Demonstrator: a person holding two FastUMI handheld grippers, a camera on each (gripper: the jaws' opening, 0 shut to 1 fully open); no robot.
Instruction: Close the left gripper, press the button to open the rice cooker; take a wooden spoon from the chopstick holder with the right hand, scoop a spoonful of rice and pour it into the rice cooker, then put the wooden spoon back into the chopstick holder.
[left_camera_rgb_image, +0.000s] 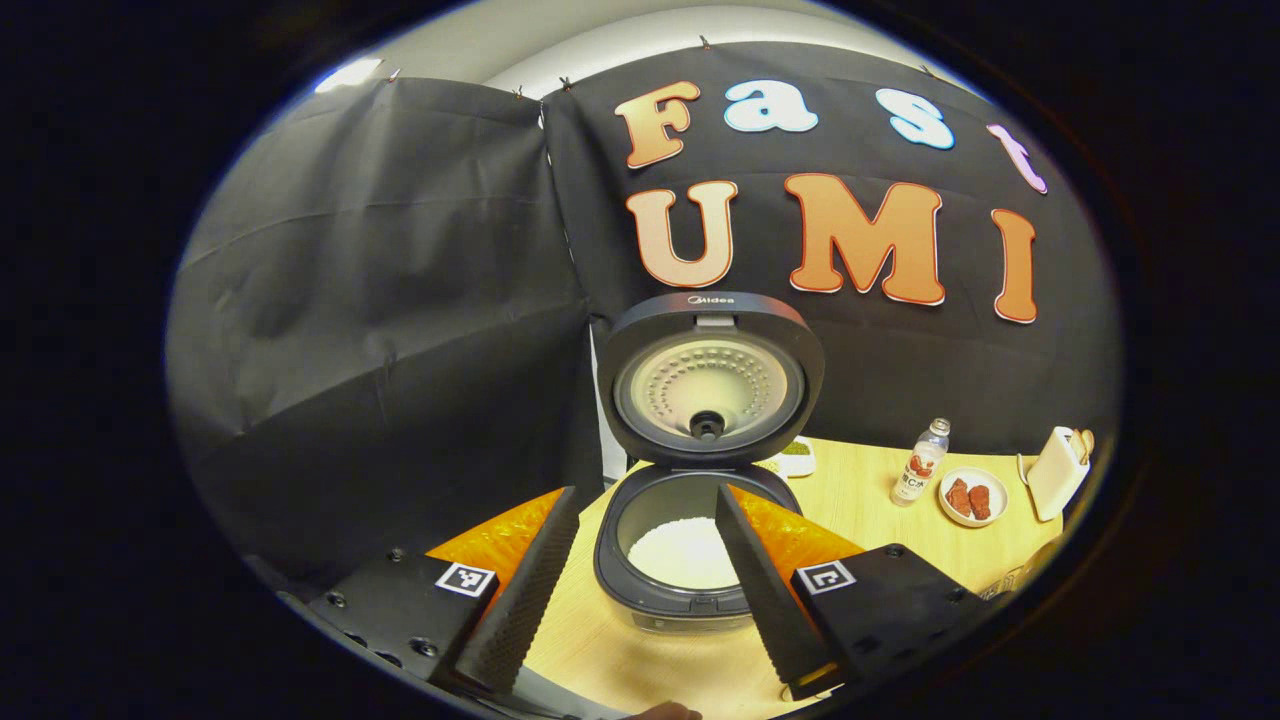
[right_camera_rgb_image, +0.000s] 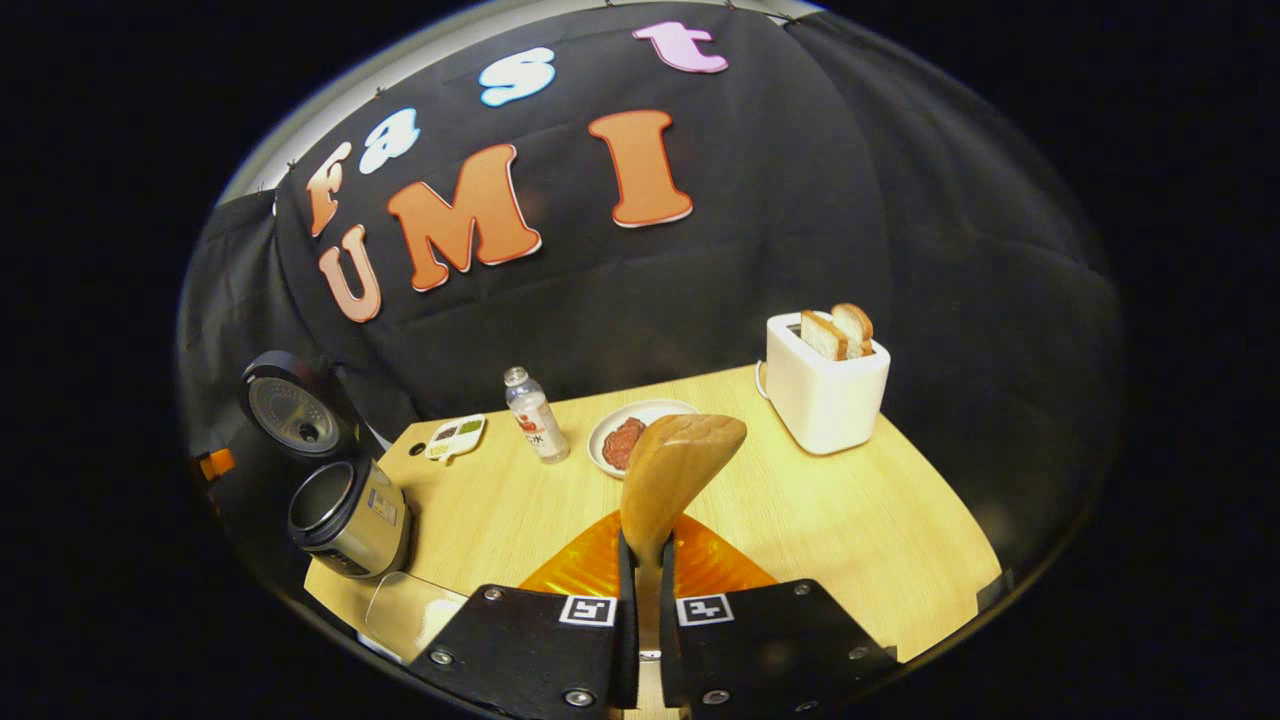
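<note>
White rice can be made out inside the rice cooker (left_camera_rgb_image: 690, 560) from the left gripper view, with the lid stood straight up behind the pot. From the right gripper view the pot's inside isn't readable. The left hand-held gripper (left_camera_rgb_image: 645, 590) is held spread wide, nothing between the fingers, just in front of the cooker. The right hand-held gripper (right_camera_rgb_image: 645, 570) is clamped on the handle of the wooden spoon (right_camera_rgb_image: 675, 465), bowl end pointed up, well to the right of the cooker. The light wood desk (right_camera_rgb_image: 850, 520) is backed by black cloth walls. Right of the cooker, a small bottle (right_camera_rgb_image: 535, 415) and a plate (right_camera_rgb_image: 600, 440) of reddish food are set out, then a white toaster (right_camera_rgb_image: 825, 385) with two slices of bread (right_camera_rgb_image: 840, 330) stuck in it.
</note>
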